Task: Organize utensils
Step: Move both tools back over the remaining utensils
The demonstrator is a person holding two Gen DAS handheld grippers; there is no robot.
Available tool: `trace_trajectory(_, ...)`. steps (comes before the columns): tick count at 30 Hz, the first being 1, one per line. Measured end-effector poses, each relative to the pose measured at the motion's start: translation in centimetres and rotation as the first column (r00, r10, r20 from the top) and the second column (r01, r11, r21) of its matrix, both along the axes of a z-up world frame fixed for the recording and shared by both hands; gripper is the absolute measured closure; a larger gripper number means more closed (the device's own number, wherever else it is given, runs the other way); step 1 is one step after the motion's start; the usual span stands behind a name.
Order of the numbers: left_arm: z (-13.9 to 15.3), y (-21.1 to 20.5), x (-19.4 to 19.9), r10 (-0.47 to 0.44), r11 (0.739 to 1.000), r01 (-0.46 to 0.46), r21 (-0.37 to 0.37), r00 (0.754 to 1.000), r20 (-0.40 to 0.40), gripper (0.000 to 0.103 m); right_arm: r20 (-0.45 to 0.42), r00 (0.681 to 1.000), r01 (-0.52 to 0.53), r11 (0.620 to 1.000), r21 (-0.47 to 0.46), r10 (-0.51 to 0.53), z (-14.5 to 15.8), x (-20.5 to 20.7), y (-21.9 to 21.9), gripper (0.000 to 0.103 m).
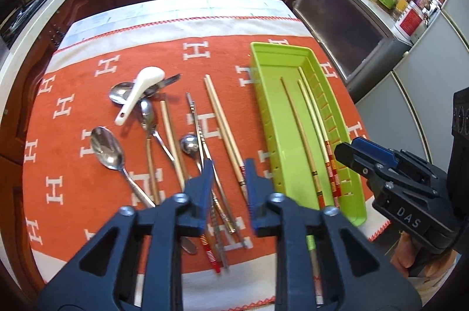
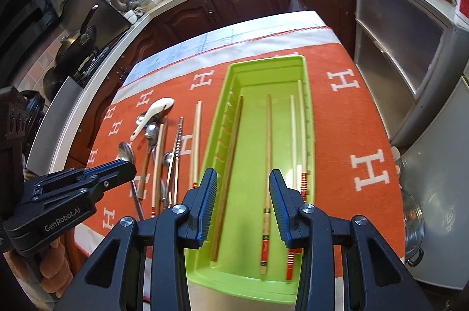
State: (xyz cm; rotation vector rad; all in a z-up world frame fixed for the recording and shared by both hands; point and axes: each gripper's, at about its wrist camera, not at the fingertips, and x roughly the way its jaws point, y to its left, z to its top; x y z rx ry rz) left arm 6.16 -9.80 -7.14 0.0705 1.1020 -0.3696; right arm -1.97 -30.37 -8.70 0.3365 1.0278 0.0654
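Note:
A lime-green tray [image 2: 225,106] lies lengthwise on the orange cloth, with several chopsticks in it, among them a dark wooden one [image 2: 231,153] and a pale patterned one [image 2: 268,150]. My right gripper [image 2: 243,176] hovers over the tray's near half, open, with nothing between its fingers. Left of the tray [image 1: 261,94], loose utensils lie on the cloth: a white ceramic spoon [image 1: 140,94], metal spoons [image 1: 107,147], a pale chopstick pair [image 1: 222,126] and metal chopsticks [image 1: 199,132]. My left gripper [image 1: 230,167] is above the near ends of these, open and empty.
The orange cloth with white H marks [image 1: 73,164] covers a small table. Dark wooden cabinets and a crowded counter ring it. A stove with a pan [image 2: 76,44] is at the left. A steel pot lid [image 2: 416,211] and grey appliances stand at the right.

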Motion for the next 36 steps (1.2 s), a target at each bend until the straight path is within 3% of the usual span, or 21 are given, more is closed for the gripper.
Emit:
trace_trajectory(3, 0.4, 0.8, -0.1, 0.018, 1.000, -0.018, -0.003, 0.999, 0.026, 0.068, 0.005, 1.000, -0.026, 1.000, -0.003, 0.026, 0.4, 0.2, 0.7, 0.066)
trace_trajectory(21, 0.9, 6.7, -0.1, 0.117, 0.991, -0.123, 0.043, 0.985, 0.131, 0.067, -0.006, 0.989, -0.150, 0.988, -0.043, 0.150, 1.6, 1.5, 7.7, 0.066)
trace_trajectory(36, -1.4, 12.4, 0.3, 0.210, 0.973, -0.218, 0.070, 0.971, 0.115, 0.067, -0.044, 0.974, -0.223, 0.973, -0.056, 0.221, 0.9, 4.0, 13.7, 0.066)
